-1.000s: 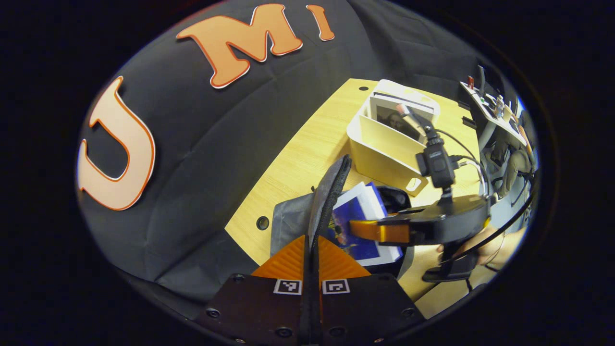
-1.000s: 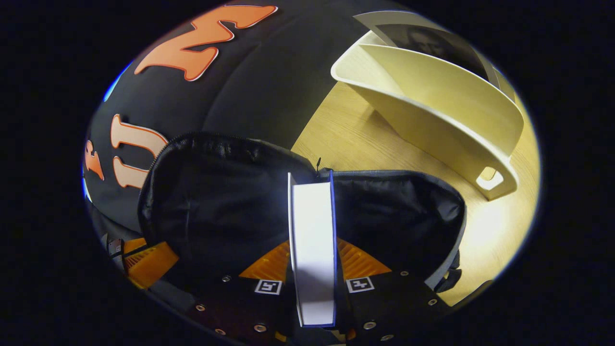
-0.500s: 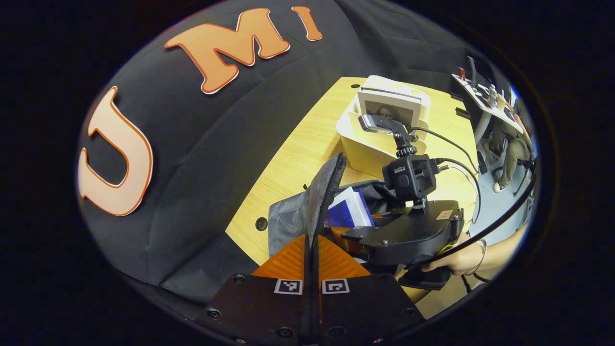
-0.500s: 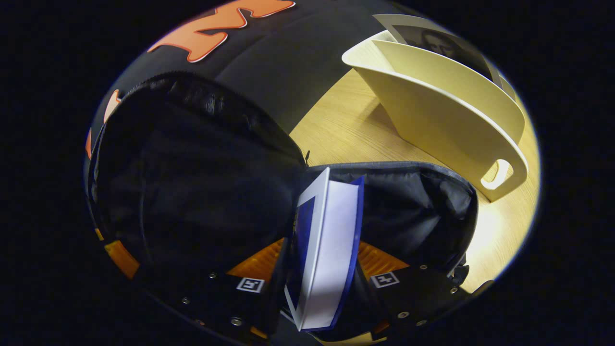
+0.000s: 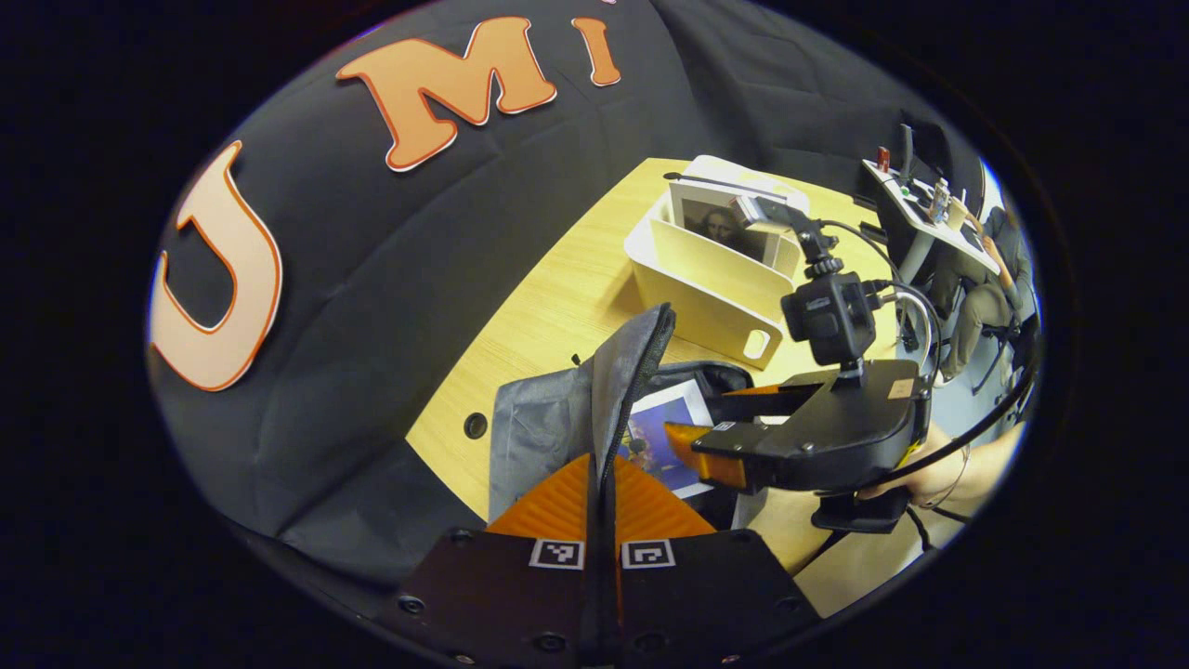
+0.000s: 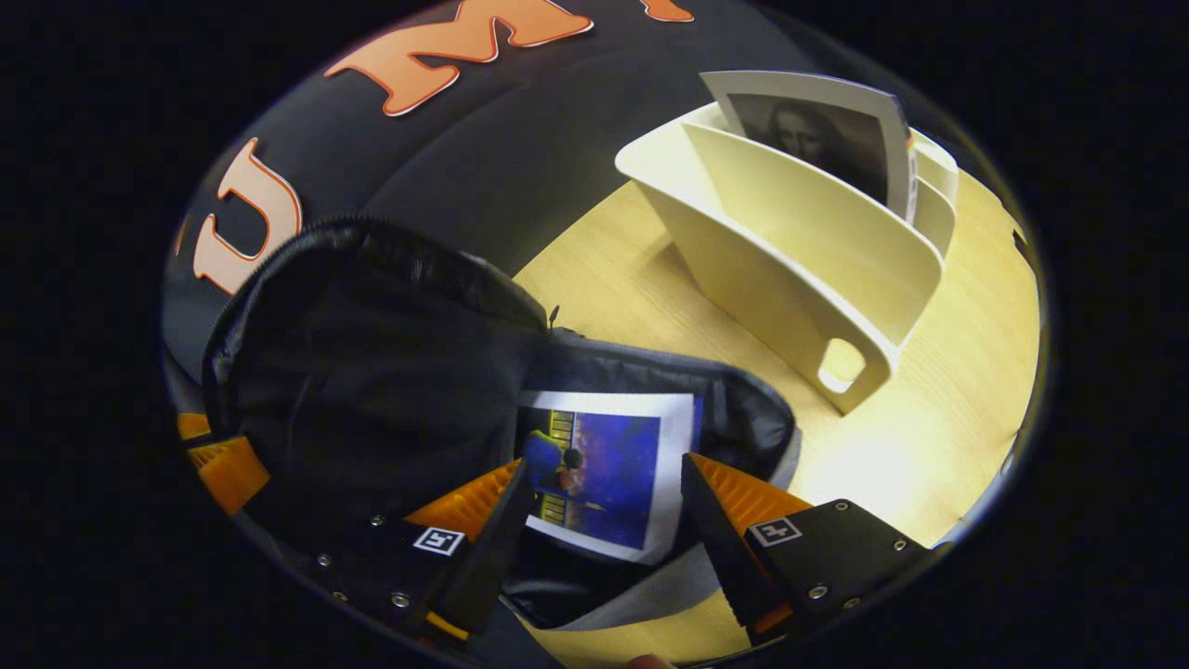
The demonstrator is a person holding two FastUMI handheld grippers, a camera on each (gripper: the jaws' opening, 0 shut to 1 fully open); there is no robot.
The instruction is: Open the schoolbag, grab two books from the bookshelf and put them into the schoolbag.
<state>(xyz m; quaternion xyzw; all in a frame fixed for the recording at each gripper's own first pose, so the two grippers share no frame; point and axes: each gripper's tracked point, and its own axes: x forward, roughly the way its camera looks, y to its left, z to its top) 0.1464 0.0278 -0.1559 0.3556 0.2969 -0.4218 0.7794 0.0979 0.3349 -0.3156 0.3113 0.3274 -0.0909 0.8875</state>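
Observation:
The schoolbag (image 6: 743,409) lies open on the wooden table (image 6: 938,400). Its flap (image 5: 624,372) is held up, with my left gripper (image 5: 602,463) shut on the zipper edge. A blue-covered book (image 6: 608,469) with a white border lies flat inside the bag. My right gripper (image 6: 604,525) hangs open just above that book, fingers on either side and not touching it. In the left gripper view the right gripper (image 5: 711,420) reaches over the bag's mouth from the right. The cream bookshelf (image 6: 799,269) stands behind the bag, with a portrait-covered book (image 6: 817,130) upright in it.
A hand (image 5: 938,474) holds the right gripper near the table's front right edge. The table has small round holes (image 5: 476,426) by the bag. Beyond the table at the far right are a desk with small items (image 5: 920,200) and a seated person (image 5: 985,297).
The right gripper has opened and let go of the blue book, which went from upright between its fingers to lying flat in the bag. The left gripper still holds the flap up.

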